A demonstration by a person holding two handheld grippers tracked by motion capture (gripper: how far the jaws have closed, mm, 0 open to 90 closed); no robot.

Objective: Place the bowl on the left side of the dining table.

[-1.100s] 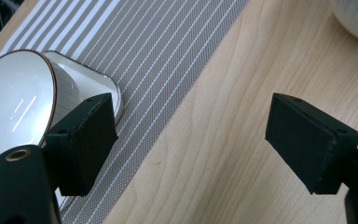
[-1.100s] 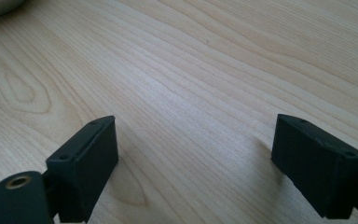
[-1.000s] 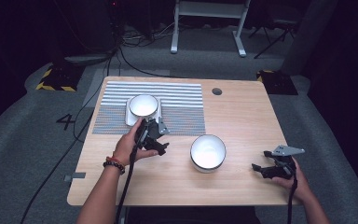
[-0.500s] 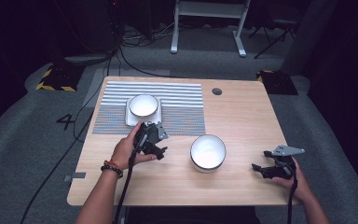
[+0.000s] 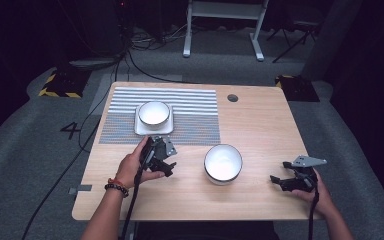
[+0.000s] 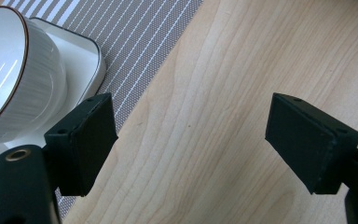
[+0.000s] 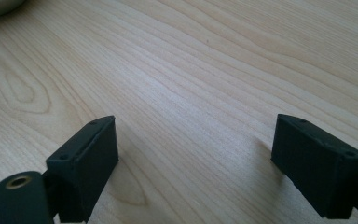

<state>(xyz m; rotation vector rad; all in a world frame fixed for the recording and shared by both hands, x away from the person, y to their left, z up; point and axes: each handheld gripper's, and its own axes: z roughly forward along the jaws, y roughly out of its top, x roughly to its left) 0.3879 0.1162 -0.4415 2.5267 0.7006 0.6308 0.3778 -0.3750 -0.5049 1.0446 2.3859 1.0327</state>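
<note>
**Both grippers empty over the counter, bowls untouched**

We hold the left gripper (image 5: 168,165) just off the near edge of the striped mat (image 5: 195,127), its jaws spread wide with nothing between them. In the left gripper view those jaws frame bare wood, and beside the left jaw we see the ribbed bowl (image 6: 16,74) with its thin brown rim standing in the square white tray (image 6: 86,58), which lies on the mat. From the high view that bowl (image 5: 154,112) sits just beyond the gripper, near but apart from it.

A second white bowl (image 5: 223,163) stands on the bare counter (image 5: 260,125) between our two hands, touched by neither gripper.

We rest the right gripper (image 5: 278,180) near the counter's front right corner, well apart from that bowl. Its jaws are likewise released and wide, and in the right gripper view they enclose wood grain alone.
</note>
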